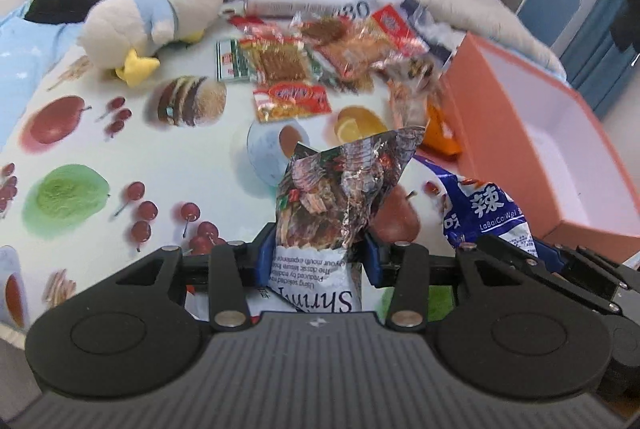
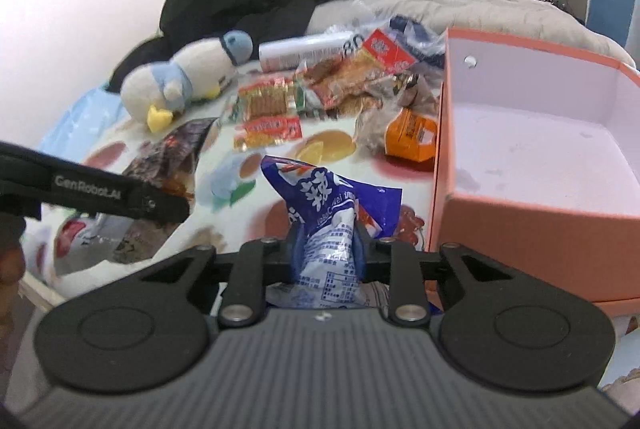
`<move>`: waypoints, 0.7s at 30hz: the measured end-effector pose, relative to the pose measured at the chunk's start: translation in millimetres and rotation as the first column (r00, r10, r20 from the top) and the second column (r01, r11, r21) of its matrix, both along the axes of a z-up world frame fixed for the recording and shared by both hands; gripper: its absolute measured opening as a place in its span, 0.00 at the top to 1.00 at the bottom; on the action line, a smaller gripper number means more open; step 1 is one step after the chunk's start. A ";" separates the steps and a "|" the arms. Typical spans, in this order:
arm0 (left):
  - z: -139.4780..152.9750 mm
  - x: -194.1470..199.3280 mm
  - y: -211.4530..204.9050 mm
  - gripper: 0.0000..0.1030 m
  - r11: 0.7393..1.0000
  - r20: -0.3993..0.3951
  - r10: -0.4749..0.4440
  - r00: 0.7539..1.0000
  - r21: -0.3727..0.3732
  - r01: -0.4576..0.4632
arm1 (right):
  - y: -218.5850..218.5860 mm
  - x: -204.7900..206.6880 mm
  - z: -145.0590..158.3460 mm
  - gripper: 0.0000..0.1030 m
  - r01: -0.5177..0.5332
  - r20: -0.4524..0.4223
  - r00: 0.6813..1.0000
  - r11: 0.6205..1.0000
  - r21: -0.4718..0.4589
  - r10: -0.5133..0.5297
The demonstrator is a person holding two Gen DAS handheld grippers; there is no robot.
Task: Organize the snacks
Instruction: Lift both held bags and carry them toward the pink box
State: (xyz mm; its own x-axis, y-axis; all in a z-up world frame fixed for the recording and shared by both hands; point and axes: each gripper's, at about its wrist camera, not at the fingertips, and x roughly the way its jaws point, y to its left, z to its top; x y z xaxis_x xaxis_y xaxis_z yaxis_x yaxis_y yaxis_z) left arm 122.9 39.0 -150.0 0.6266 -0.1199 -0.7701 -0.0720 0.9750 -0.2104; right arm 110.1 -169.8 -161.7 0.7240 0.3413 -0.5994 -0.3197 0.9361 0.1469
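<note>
Shrimp packet (image 1: 340, 197) pinched in my left gripper (image 1: 316, 253), blue packet (image 2: 332, 213) in right gripper (image 2: 326, 249); both light, crinkly, slippery, held at bottom seams.

Shrimp snack bag (image 1: 340, 197): "Shrimp" upside down, small print partly legible ("Using selected...", "Produced by..."). Blue bag (image 1: 486, 211): Chinese "辣", "LaBaiCaiWei". White tube (image 1: 296, 0): "30"; reads "80" in right wrist view. Left gripper arm (image 2: 96, 191): "GenRobot.AI". Other wrappers: print too small to read.
</note>
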 end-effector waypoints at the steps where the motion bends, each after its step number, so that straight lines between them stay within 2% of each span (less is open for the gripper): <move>1: 5.5 -3.6 -1.5 0.52 1.000 0.007 -0.001 1.000 0.006 0.001 | -2.0 -2.3 4.5 0.73 -0.001 0.008 1.000 1.000 0.011 0.001; 9: 43.5 -30.4 -12.9 0.52 1.000 0.064 0.004 0.998 -0.022 -0.003 | -17.8 -26.2 43.0 0.73 0.027 0.064 0.997 0.998 0.064 -0.031; 21: 78.3 -50.3 -59.1 0.52 0.993 0.128 -0.071 0.989 -0.086 0.083 | -52.5 -57.1 78.8 0.73 0.075 0.114 0.989 0.991 0.114 -0.089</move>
